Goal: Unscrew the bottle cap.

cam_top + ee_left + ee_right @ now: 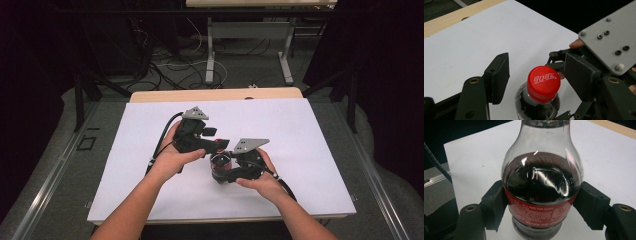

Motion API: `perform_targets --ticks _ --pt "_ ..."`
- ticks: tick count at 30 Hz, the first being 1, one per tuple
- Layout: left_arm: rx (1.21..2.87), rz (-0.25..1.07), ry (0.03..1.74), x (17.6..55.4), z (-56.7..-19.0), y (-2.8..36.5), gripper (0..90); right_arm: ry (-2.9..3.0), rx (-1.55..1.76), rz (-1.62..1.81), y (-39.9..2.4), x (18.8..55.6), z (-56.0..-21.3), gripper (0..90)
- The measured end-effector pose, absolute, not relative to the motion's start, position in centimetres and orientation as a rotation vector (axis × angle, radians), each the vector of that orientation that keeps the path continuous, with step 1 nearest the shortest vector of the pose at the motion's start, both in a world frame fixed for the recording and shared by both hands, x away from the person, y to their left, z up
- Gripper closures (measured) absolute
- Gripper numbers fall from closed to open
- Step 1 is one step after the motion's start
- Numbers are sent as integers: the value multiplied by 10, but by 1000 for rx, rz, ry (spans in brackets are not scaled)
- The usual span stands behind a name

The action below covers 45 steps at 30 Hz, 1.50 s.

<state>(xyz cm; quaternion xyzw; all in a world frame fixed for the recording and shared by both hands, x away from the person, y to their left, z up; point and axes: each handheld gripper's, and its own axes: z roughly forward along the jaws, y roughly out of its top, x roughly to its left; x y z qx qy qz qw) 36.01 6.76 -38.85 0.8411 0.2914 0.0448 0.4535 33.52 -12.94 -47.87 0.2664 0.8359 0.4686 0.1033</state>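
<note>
Both bare forearms reach in over the table, hands close together. The black two-jaw left gripper (216, 145) stands with jaws parted, pads touching nothing. The black two-jaw right gripper (227, 172) is clamped, pads pressing from both sides.

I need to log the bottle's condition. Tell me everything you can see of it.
The bottle is small, of clear plastic, part full of dark cola, with a red label band low on its body and a red screw cap with white lettering, still on. It stands upright on the white sheet. The right gripper clamps its body at the label; the left gripper has its jaws to either side of the cap, apart from it.
</note>
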Motion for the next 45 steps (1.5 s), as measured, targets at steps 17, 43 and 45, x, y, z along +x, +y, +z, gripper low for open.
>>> perform_targets --ticks 17,43,45 --pt "2096 43 691 364 -391 62 608 2469 779 1378 -130 336 -480 307" --pt "1933 38 1155 364 -380 47 614 2407 857 1340 -133 338 -481 308" --pt "1932 41 1163 367 -380 51 614 2409 863 1339 -134 339 -481 308"
